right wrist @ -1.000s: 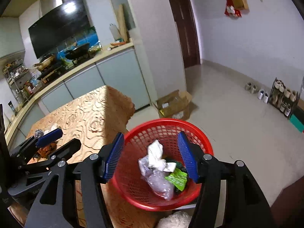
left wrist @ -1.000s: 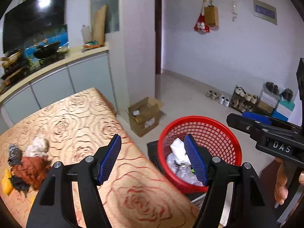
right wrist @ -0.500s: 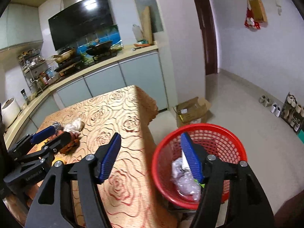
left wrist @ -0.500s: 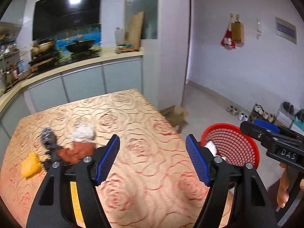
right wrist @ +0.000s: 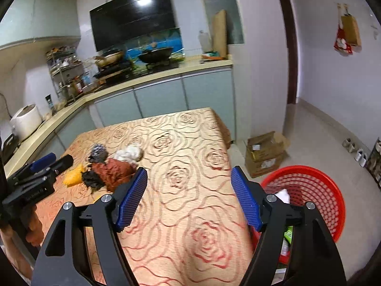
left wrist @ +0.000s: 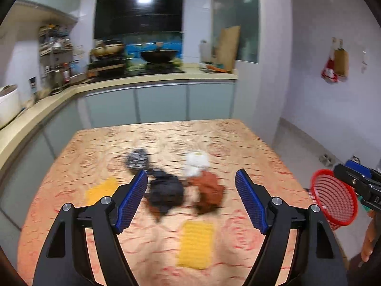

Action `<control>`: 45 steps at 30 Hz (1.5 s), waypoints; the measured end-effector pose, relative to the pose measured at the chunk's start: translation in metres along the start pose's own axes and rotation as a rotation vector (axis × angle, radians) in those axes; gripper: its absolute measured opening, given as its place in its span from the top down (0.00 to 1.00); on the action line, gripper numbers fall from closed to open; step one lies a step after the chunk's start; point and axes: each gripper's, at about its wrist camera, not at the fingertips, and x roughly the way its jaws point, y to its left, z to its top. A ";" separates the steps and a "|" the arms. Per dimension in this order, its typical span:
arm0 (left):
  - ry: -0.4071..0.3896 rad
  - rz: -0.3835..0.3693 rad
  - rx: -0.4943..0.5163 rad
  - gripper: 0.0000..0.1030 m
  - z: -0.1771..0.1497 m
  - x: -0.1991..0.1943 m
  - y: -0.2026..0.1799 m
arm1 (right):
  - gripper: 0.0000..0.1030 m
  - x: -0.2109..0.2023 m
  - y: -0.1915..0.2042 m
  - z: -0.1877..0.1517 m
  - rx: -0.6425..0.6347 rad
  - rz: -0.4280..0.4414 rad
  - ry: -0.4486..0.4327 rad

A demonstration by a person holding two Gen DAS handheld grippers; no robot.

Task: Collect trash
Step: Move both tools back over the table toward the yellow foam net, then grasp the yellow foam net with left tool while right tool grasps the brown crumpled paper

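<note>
Trash (left wrist: 181, 190) sits ahead between our left gripper's (left wrist: 191, 200) opening, empty fingers (left wrist: 132, 200); right gripper (right wrist: 189, 199) also widening, empty, basket (right wrist: 316, 190) beside it.

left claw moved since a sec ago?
Yes. The left claw, open and empty, jaws just widening, swung off the red basket to face the trash pile on the table.

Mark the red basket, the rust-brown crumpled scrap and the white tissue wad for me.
red basket (right wrist: 316, 186): right wrist view, mesh wall.
rust-brown crumpled scrap (left wrist: 209, 190): left wrist view, its middle.
white tissue wad (left wrist: 197, 162): left wrist view, its middle.
</note>
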 end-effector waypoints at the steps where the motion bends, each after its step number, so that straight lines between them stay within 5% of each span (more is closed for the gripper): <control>1: 0.001 0.013 -0.009 0.28 0.000 0.000 0.009 | 0.31 0.002 0.004 0.000 -0.006 0.007 0.004; 8: 0.027 0.131 -0.103 0.28 -0.007 -0.001 0.081 | 0.31 0.018 0.037 -0.002 -0.050 0.055 0.038; 15: 0.055 0.160 -0.163 0.28 -0.018 0.007 0.128 | 0.31 0.029 0.052 -0.002 -0.068 0.073 0.057; 36: 0.264 0.111 -0.010 0.28 -0.035 0.100 0.119 | 0.31 0.058 0.067 -0.001 -0.082 0.089 0.104; 45: 0.314 0.065 -0.035 0.30 -0.039 0.124 0.125 | 0.31 0.069 0.068 0.001 -0.083 0.090 0.117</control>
